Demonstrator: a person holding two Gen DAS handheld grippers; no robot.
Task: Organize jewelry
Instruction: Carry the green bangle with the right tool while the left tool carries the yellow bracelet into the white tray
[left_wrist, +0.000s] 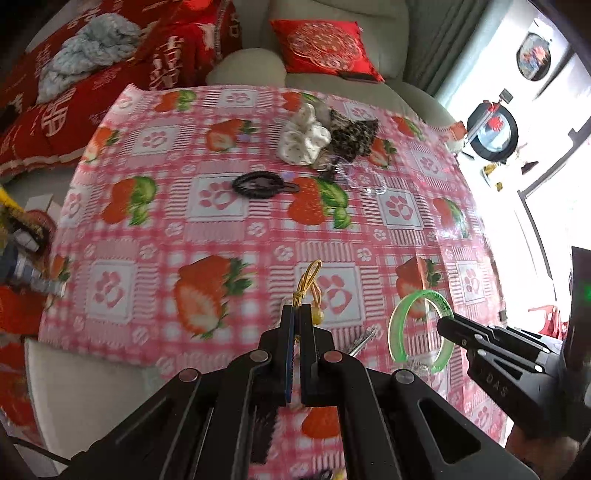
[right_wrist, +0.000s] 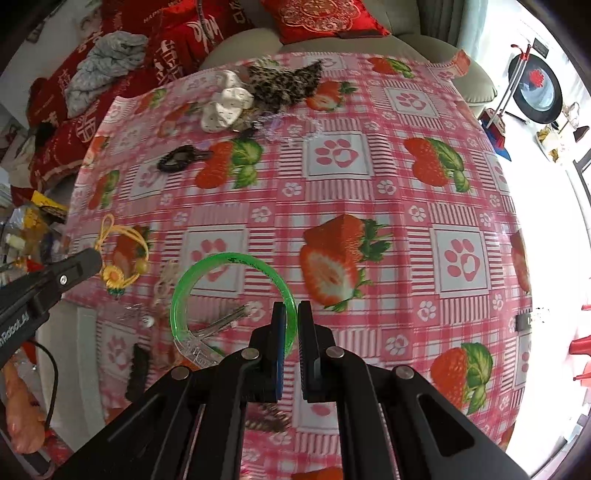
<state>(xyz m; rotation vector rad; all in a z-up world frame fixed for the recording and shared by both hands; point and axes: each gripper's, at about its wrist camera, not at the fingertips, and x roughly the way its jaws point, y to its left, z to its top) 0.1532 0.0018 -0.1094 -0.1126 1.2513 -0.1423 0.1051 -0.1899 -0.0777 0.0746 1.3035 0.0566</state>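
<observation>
My left gripper (left_wrist: 296, 308) is shut on a yellow elastic cord bracelet (left_wrist: 309, 280) with a yellow bead and flower charm, also in the right wrist view (right_wrist: 123, 254), low over the pink strawberry tablecloth (left_wrist: 221, 229). My right gripper (right_wrist: 291, 308) is shut on the rim of a green translucent bangle (right_wrist: 207, 273), held upright just above the cloth; it shows in the left wrist view (left_wrist: 402, 332) too. Silver hair clips (right_wrist: 225, 321) lie under the bangle.
A black hair clip (left_wrist: 258, 183), a white scrunchie (left_wrist: 304, 136), a leopard-print scrunchie (left_wrist: 352, 133) and a clear bead bracelet (left_wrist: 364, 181) lie at the far side. A sofa with red cushions (left_wrist: 325, 48) stands behind. A black comb (right_wrist: 138, 373) lies near the front-left edge.
</observation>
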